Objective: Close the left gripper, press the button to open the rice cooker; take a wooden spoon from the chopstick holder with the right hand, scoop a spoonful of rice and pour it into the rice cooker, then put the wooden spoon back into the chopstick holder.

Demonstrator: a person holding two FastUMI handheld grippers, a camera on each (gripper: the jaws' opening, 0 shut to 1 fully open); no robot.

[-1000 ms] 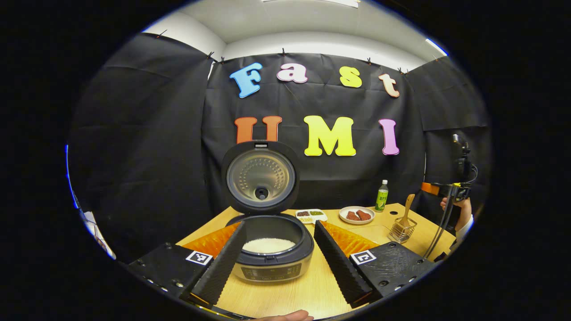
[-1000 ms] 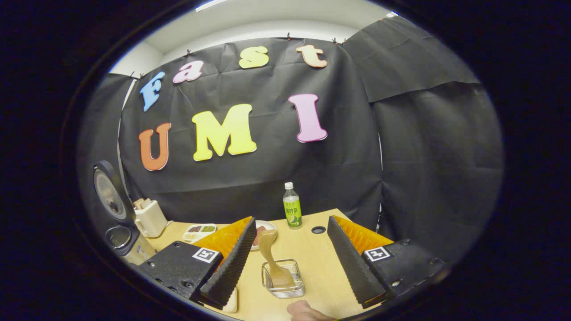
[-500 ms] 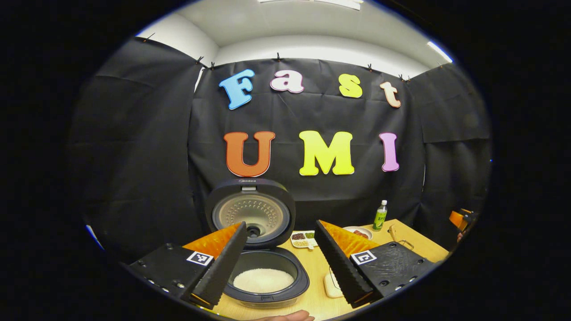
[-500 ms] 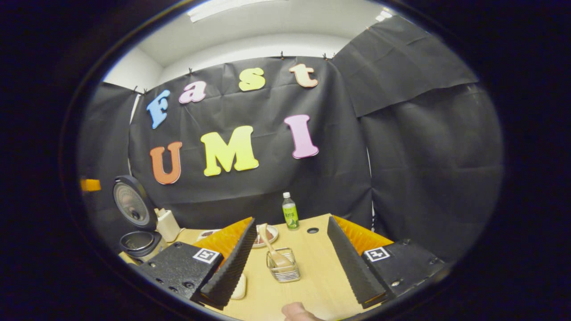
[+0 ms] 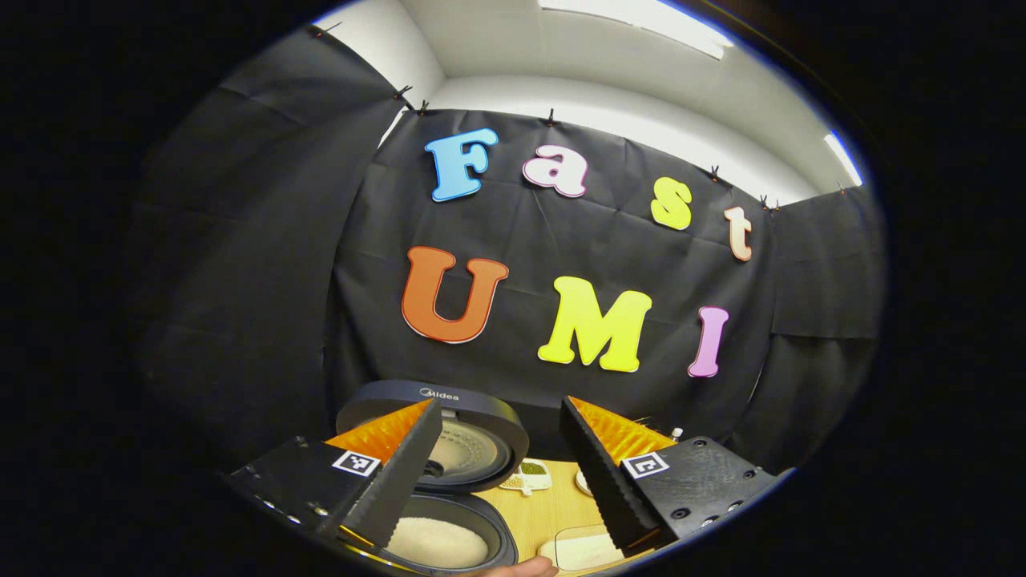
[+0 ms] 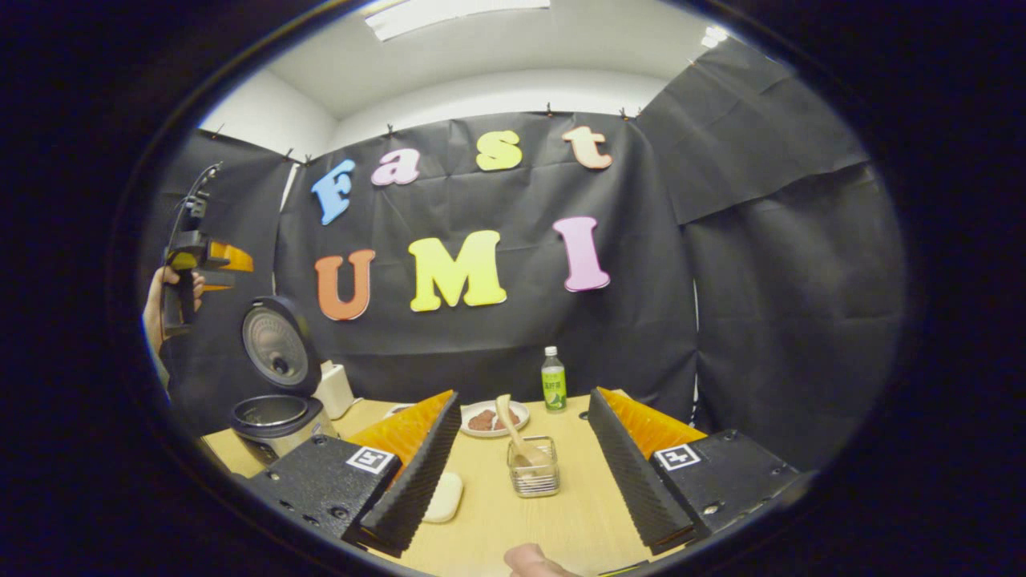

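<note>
The black rice cooker [image 5: 449, 513] stands open, lid [image 5: 473, 449] upright, white rice [image 5: 437, 541] in its pot. My left gripper [image 5: 498, 405] hangs open above and before it, nothing between its fingers. In the right gripper view the cooker [image 6: 276, 417] is at far left, and the left gripper [image 6: 200, 260] is held high above it by a hand. The wooden spoon [image 6: 513, 425] leans in the wire chopstick holder [image 6: 533, 477]. My right gripper [image 6: 525, 397] is open, well back from the holder. A white rice dish [image 6: 443, 497] lies beside its left finger.
A green bottle [image 6: 552, 385] and a plate of brown food [image 6: 489, 417] stand at the back of the wooden table [image 6: 513, 521]. A cream box [image 6: 333, 390] sits behind the cooker. A divided condiment dish [image 5: 529, 474] lies right of the lid.
Both grippers have drawn back and risen from the table. The left one lifted high above the cooker. The spoon stays in the holder, farther from the right fingers.
</note>
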